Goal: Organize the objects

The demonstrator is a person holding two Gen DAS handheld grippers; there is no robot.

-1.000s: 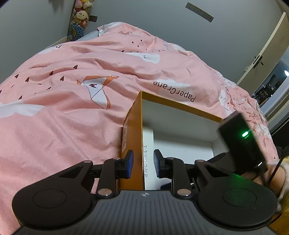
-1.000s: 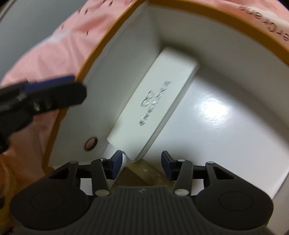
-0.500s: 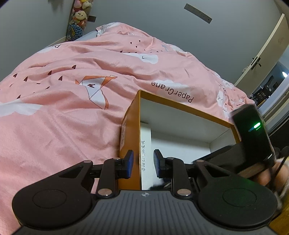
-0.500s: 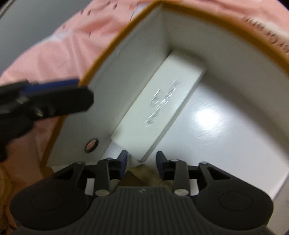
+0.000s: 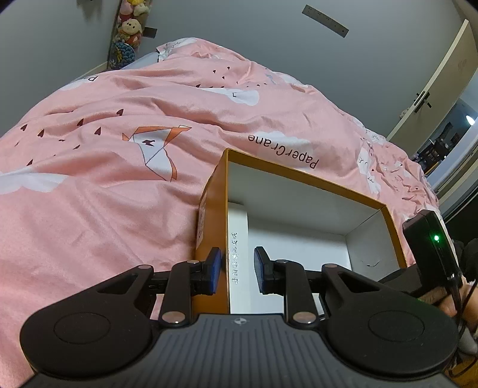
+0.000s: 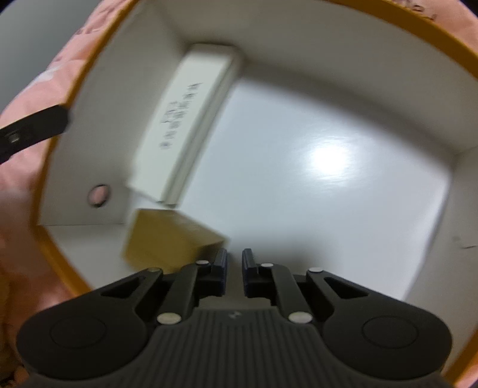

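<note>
An orange box [image 5: 212, 209] with a white inside sits open on the pink duvet. A slim white carton [image 6: 185, 125] stands on edge along its left wall, also showing as the white carton [image 5: 237, 238] in the left wrist view. A small tan box [image 6: 170, 235] lies in the near left corner. My left gripper [image 5: 237, 267] straddles the left wall, outer pad at the wall, inner pad standing off with a gap. My right gripper [image 6: 234, 264] hangs over the box floor, shut with nothing between its fingers, just right of the tan box.
The pink duvet [image 5: 104, 185] spreads left and beyond the box. The right gripper's black housing [image 5: 430, 247] with a green light sits at the box's right side, a hand [image 5: 448, 301] below it. Plush toys [image 5: 131, 27] hang on the far wall; a door [image 5: 433, 98] is at right.
My right gripper closed and slid right, away from the white carton that was at its fingers. The carton now stands on edge by the wall, and the tan box shows. The left gripper stayed still.
</note>
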